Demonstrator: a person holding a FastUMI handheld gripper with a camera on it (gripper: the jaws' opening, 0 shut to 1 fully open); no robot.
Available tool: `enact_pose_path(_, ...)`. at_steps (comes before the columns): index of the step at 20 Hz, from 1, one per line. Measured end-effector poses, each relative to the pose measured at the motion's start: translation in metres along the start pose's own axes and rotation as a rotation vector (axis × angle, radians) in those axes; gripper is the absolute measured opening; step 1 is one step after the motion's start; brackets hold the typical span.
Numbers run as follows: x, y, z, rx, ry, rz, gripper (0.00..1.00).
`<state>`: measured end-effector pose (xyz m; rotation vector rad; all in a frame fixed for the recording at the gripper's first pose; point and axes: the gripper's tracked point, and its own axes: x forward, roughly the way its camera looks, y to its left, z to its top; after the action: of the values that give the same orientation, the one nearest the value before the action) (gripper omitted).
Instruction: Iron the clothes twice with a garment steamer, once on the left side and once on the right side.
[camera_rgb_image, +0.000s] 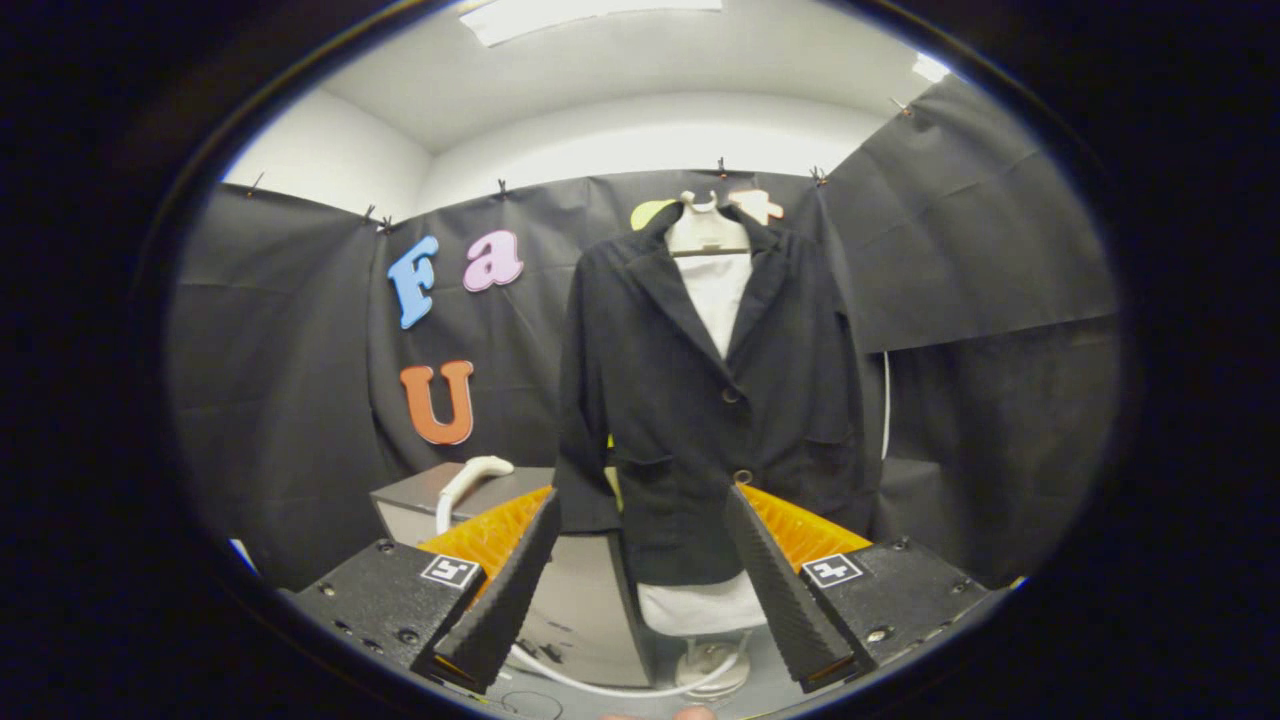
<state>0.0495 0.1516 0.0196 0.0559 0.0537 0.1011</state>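
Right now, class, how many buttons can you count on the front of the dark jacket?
2. One button sits mid-chest where the jacket closes; the other lies lower, just beyond the open gripper. Others may be hidden.

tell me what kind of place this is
Likely a staged recording booth, not a home: black cloth walls, a dark jacket on a mannequin stand, a white steamer on a box. The gripper is open.

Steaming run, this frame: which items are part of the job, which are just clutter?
Job:
- dark jacket hanging on a dress form, beyond the fingers
- white steamer head lying on the grey box, with its white hose running along the floor
- gripper, open, holding nothing

Just there:
- grey box left of the jacket
- white dress form and its base
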Motion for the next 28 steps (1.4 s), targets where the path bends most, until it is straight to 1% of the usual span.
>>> enact_pose_path(5,0.044,0.086,-0.001,0.007,0.039,0.066,1.00)
enact_pose_path(8,0.084,0.126,-0.015,-0.036,0.071,0.095,1.00)
enact_pose_path(11,0.127,0.173,-0.030,-0.047,0.118,0.168,1.00)
enact_pose_path(13,0.163,0.197,-0.038,-0.068,0.141,0.200,1.00)
enact_pose_path(16,0.210,0.242,-0.054,-0.074,0.195,0.290,1.00)
enact_pose_path(18,0.245,0.262,-0.063,-0.079,0.230,0.322,1.00)
enact_pose_path(21,0.290,0.286,-0.078,-0.092,0.287,0.333,1.00)
enact_pose_path(24,0.327,0.301,-0.101,-0.078,0.360,0.329,1.00)
enact_pose_path(27,0.362,0.314,-0.126,-0.081,0.422,0.293,1.00)
enact_pose_path(28,0.373,0.316,-0.138,-0.082,0.457,0.274,0.98)
